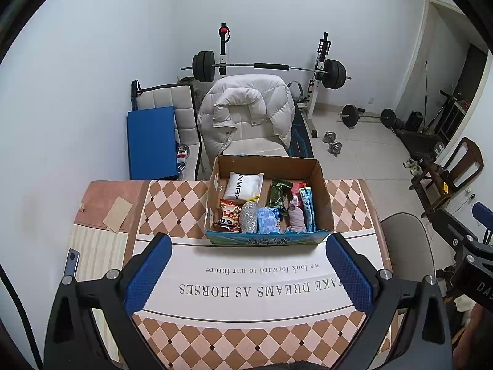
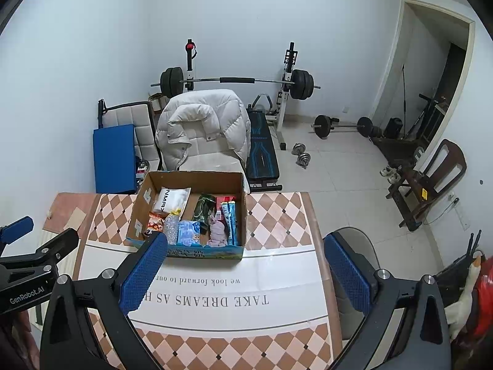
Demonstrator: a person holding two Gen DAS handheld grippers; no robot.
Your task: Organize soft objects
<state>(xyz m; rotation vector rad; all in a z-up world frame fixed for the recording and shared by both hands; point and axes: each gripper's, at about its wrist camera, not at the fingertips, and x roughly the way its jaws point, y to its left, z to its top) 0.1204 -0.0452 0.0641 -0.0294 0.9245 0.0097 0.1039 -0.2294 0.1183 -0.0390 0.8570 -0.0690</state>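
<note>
Two hand-held grippers are hovering over a checkered tablecloth (image 1: 172, 206) as a brown cardboard box (image 1: 325, 197) packed with soft goods is sitting ahead of them on the table's far half. The left gripper (image 1: 249, 277) is pointing almost squarely at the box, its blue-padded jaws spread wide and holding nothing; the box's near wall is lying just beyond its fingertips, centred between them. The right gripper (image 2: 245, 273) is likewise standing open and empty, but from its camera the box (image 2: 140, 203) is lying ahead and off to the left, in line with its left finger.

Inside, a white pouch with black lettering (image 1: 244, 188) is resting toward the back, with an orange cartoon snack bag (image 1: 229, 214), a clear crinkled packet (image 1: 249, 217), a pale blue printed pack (image 1: 267, 220), a dark green wrapper (image 1: 279, 197) and a mauve knitted item (image 1: 296, 217) crowding the near side. The box's long axis is running across both grippers' line of approach. The left gripper is looking the better placed for a straight reach in.
</note>
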